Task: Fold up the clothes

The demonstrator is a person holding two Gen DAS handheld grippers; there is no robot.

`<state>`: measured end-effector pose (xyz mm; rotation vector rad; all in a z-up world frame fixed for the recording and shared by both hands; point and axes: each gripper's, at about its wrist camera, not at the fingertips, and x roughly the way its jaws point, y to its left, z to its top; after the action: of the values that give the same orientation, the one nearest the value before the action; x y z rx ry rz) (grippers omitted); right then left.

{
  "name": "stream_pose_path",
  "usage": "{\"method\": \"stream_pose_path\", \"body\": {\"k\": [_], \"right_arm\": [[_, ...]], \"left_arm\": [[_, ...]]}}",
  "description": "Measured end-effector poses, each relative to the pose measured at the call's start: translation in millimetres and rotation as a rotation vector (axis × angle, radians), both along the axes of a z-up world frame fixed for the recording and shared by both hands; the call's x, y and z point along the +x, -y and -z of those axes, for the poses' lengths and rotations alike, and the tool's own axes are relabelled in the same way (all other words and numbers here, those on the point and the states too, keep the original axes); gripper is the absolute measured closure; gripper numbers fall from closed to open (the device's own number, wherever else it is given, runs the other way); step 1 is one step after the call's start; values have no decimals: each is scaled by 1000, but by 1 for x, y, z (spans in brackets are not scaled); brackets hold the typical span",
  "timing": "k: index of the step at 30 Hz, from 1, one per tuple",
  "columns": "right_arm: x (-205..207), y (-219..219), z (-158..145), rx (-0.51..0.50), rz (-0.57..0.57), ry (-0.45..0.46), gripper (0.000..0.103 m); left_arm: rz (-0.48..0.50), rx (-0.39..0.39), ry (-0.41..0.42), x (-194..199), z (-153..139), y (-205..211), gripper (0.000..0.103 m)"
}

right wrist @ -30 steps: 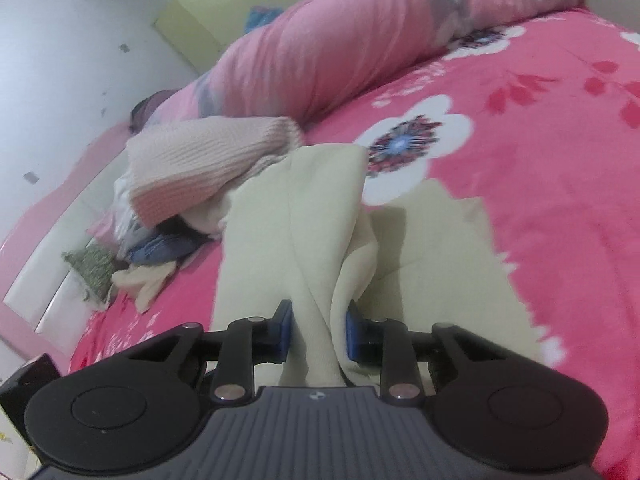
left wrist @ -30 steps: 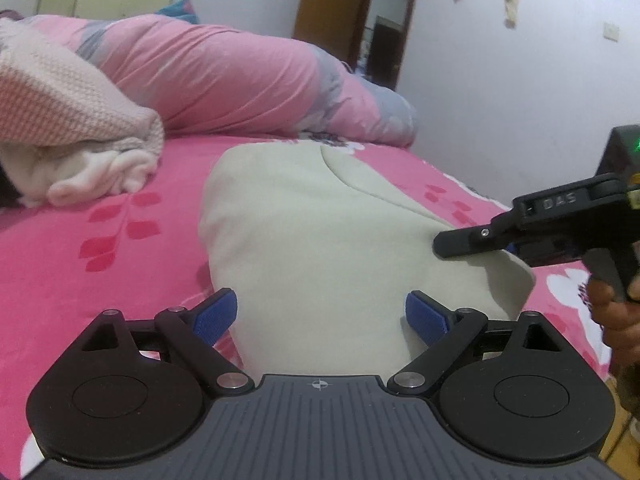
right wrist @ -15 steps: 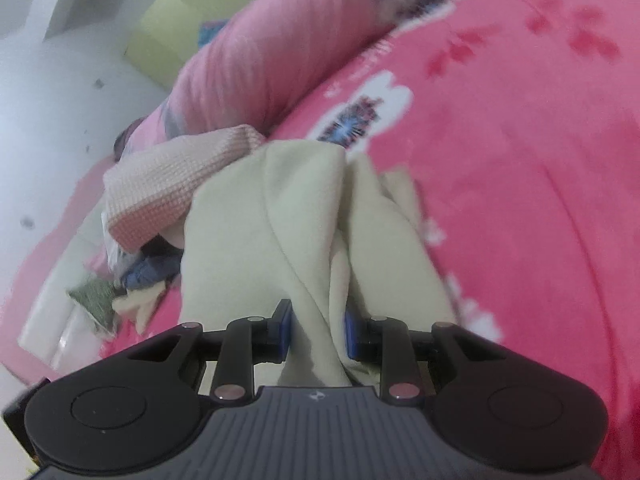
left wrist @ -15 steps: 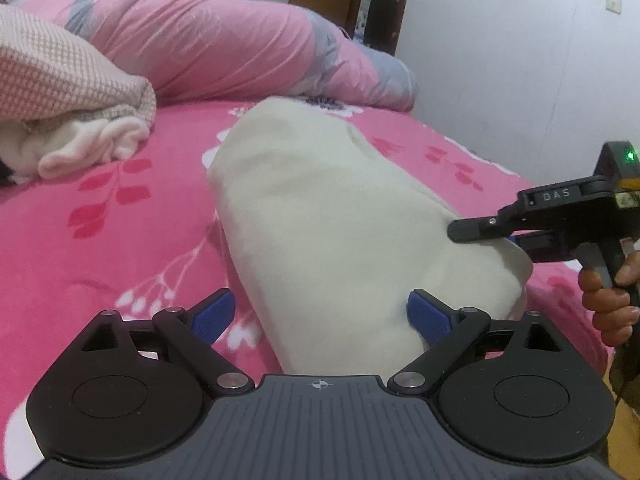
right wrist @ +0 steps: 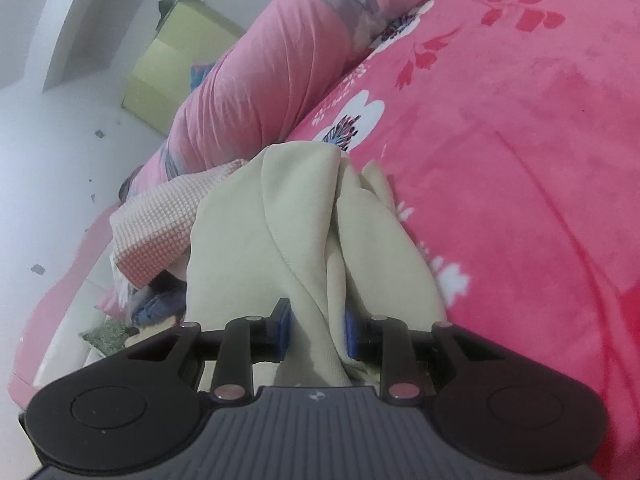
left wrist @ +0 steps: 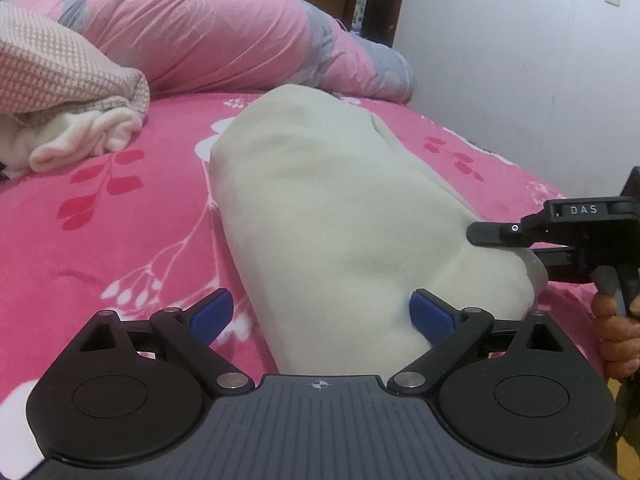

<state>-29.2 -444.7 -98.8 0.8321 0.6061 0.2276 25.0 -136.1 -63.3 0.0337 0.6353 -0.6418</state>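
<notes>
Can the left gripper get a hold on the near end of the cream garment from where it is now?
Probably yes. The left gripper is open, and the cream garment already lies between its blue pads. Nothing blocks it. The right gripper holds the other corner, off to the side.

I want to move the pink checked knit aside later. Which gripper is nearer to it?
Left. The left gripper is open over the cream garment, with the pink checked knit ahead to its left. The right gripper, clamped on the cream garment, sits on the far side.
</notes>
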Motion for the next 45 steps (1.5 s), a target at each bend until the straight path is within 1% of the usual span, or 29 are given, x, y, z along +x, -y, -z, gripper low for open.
{"method": "stream_pose_path", "body": {"k": [2, 4, 5, 9, 12, 13, 15, 16, 17, 18, 19, 21, 23, 24, 25, 27, 29, 33, 35, 37, 40, 41, 42, 44, 45], "right_arm": [[-3, -3, -8, -36, 3, -5, 72], [-8, -5, -24, -79, 16, -13, 67], [-13, -7, -36, -120, 32, -1, 67], [-33, -25, -94, -313, 87, 155, 67], [-30, -63, -118, -488, 28, 246, 67], [-27, -75, -115, -534, -7, 247, 68], [-10, -89, -91, -596, -60, 160, 70], [-2, -93, -76, -615, -80, 115, 74], [5, -89, -53, -600, -81, 68, 78], [9, -84, -34, -582, -78, 48, 78], [5, -79, -29, -559, -65, 86, 78], [4, -77, -34, -533, -56, 74, 79], [3, -78, -34, -540, -50, 74, 79], [2, -80, -34, -553, -48, 78, 79], [0, -82, -33, -559, -44, 82, 79], [-5, -80, -30, -532, -31, 90, 79], [-7, -77, -29, -508, -24, 96, 79], [-7, -77, -27, -522, -24, 97, 79], [-6, -78, -28, -531, -25, 92, 79], [-6, -78, -28, -537, -27, 90, 79], [-6, -78, -28, -541, -28, 90, 79], [-7, -78, -28, -542, -27, 92, 79], [-7, -78, -28, -543, -27, 94, 79], [-7, -78, -28, -543, -26, 98, 79], [-7, -78, -28, -542, -25, 98, 79]], "left_arm": [[4, 8, -5, 1, 1, 1, 6], [8, 16, -6, 2, 2, 2, 6], [10, 20, -4, 2, 2, 3, 6], [14, 20, -7, 3, 3, 4, 6], [13, 17, -13, 3, 4, 7, 6], [12, 18, -13, 3, 4, 8, 6], [12, 8, -15, 3, 3, 6, 6], [12, 4, -16, 3, 2, 4, 7], [3, -19, -28, 5, 1, -1, 8], [-7, -43, -41, 7, 0, -7, 8], [-20, -80, -64, 10, -3, -15, 9], [-70, -159, -102, 14, -8, -38, 11], [-129, -202, -105, 15, -14, -58, 16], [-158, -224, -106, 16, -17, -69, 20], [-160, -233, -97, 12, -20, -74, 22], [-160, -249, -77, 5, -26, -85, 29], [-106, -211, -23, -10, -29, -81, 36], [20, -68, 100, -45, -24, -52, 51], [45, -4, 168, -57, -20, -40, 58], [54, 38, 258, -70, -20, -37, 59], [140, 143, 376, -94, -15, -34, 57], [181, 187, 413, -103, -10, -32, 51], [193, 227, 435, -107, -5, -27, 48], [213, 304, 477, -113, 6, -16, 48], [212, 332, 488, -109, 12, -11, 48]]}}
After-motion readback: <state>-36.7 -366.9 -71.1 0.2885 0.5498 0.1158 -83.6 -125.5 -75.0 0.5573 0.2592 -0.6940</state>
